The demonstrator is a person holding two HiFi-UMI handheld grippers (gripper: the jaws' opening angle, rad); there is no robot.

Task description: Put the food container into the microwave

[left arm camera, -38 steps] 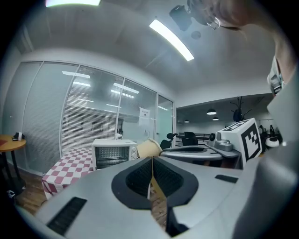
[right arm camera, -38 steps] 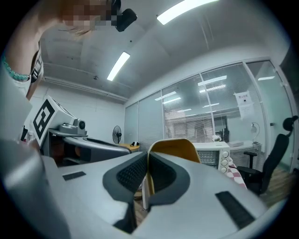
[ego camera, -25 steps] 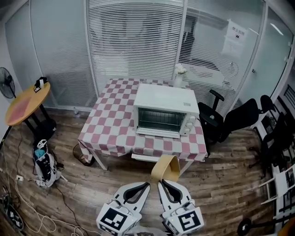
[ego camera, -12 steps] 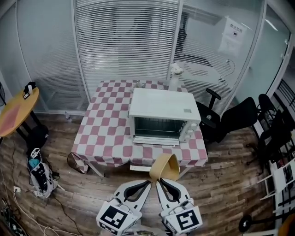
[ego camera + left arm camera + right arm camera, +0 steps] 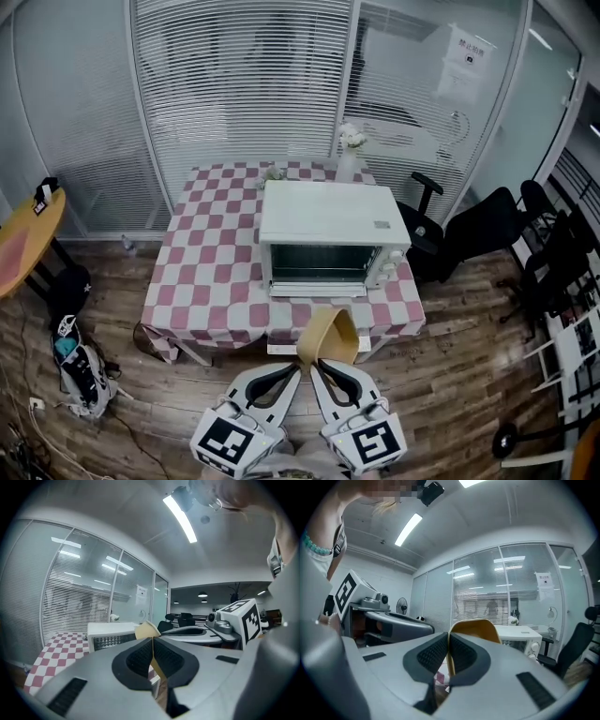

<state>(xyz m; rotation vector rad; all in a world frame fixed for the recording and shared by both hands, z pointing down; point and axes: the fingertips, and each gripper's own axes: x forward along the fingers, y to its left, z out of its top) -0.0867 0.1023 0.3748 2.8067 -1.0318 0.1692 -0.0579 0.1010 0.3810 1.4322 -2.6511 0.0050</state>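
Note:
A tan food container hangs in front of me, above the wooden floor and short of the table. It is held from both sides. My left gripper is shut on its thin left wall, and my right gripper is shut on its right wall. In the left gripper view the container sticks up past the closed jaws. In the right gripper view the container does the same. The white microwave stands on the pink-checkered table with its glass front facing me.
A vase of flowers stands behind the microwave. Black office chairs crowd the right side. A round wooden table and a backpack on the floor are at the left. A glass wall with blinds closes the back.
The table and microwave have shifted toward the middle of the view, and the round table has slid off to the left. Both grippers keep their hold on the container.

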